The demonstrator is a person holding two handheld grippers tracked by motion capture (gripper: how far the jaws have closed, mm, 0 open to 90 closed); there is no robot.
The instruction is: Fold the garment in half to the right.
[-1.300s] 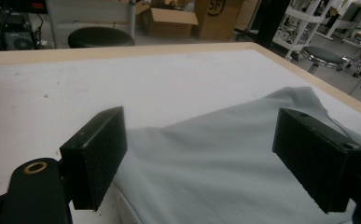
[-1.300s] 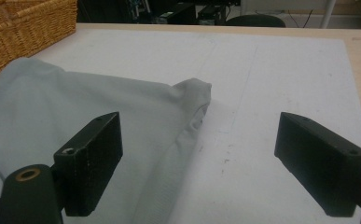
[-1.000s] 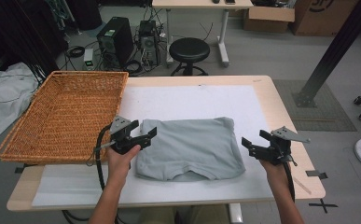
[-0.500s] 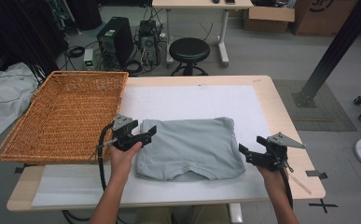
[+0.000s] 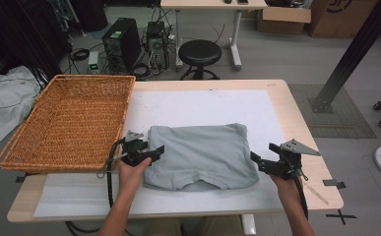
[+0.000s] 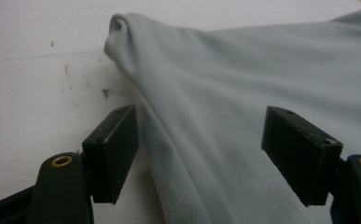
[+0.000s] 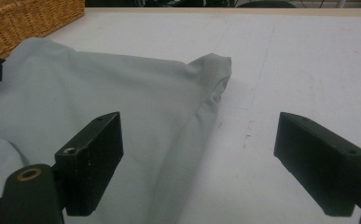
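The folded grey shirt (image 5: 200,155) is laid flat on the table (image 5: 286,103) beside the wicker basket (image 5: 70,118), flanked so both side edges can be gripped: the left gripper (image 5: 151,151), jaws just narrowed but open, straddles one edge, while the right gripper (image 5: 257,160) is held wide open, nothing grasped.

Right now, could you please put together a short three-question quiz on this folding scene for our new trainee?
1. True or false: the left gripper is clamped shut on the folded grey T-shirt.
2. On which side of the T-shirt does the wicker basket sit in the high view? A) left B) right C) on top of it
3. Fill in: the T-shirt lies on a white ____ that covers the wooden table.

Key: 1 false, its jaws straddle the shirt's edge, open, having just been closing. 2 A. 3 sheet.
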